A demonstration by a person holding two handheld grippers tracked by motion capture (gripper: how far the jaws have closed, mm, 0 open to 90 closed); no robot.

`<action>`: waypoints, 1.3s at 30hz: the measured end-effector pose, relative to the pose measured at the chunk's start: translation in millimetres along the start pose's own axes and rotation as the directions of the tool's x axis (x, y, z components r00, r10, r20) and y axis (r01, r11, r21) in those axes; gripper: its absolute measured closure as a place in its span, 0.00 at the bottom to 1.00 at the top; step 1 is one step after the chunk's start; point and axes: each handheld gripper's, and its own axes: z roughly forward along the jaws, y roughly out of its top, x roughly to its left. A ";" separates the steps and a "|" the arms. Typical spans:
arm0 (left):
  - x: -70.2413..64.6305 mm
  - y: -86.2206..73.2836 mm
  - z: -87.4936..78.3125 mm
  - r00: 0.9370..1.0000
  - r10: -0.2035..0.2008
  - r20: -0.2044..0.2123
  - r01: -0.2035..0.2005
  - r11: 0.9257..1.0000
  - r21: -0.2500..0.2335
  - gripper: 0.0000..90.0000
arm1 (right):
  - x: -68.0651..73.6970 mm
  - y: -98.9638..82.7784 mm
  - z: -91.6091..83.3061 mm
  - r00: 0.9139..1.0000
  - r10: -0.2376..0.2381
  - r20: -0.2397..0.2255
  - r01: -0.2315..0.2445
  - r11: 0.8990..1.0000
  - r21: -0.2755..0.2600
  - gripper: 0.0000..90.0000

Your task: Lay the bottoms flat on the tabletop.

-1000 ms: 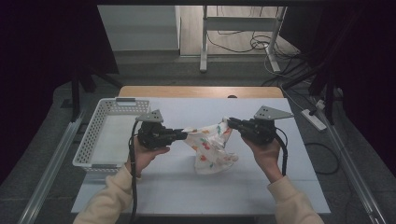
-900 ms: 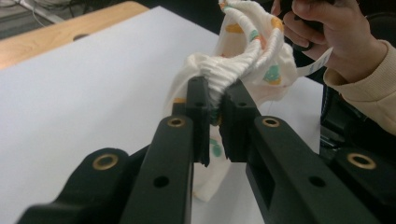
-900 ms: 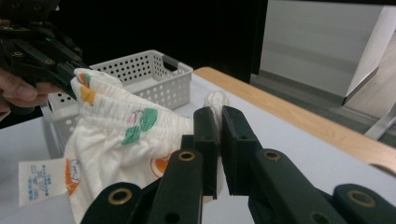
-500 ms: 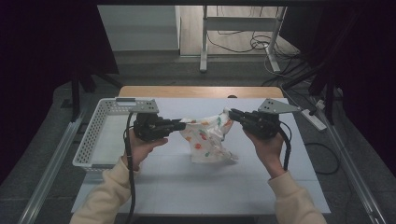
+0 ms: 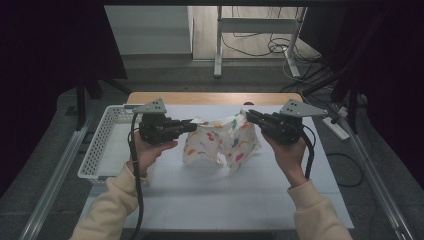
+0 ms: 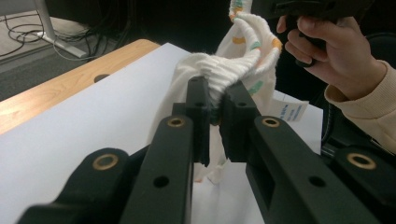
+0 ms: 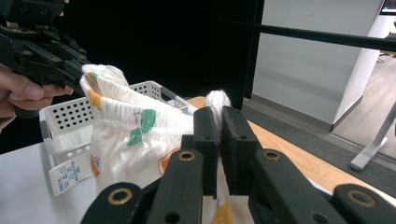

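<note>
A white sheet covers the table [image 5: 215, 200], with bare wood showing along its far edge. On the person's left a white perforated basket [image 5: 102, 145] sits at the sheet's side. Above the middle of the table hangs a small white garment [image 5: 220, 142] with coloured prints (a care label [image 7: 70, 177] dangles from it), stretched by its ribbed waistband between the two tools. The left gripper [image 5: 190, 126] has its jaws clamped on one end of the band; the right gripper [image 5: 248, 115] pinches the other end.
</note>
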 end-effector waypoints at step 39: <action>-3.5 17.0 -9.2 1.000 0.010 0.001 -0.010 0.999 -0.047 0.92 | 1.8 21.7 -9.1 1.000 -0.023 0.011 0.023 0.998 -0.051 0.94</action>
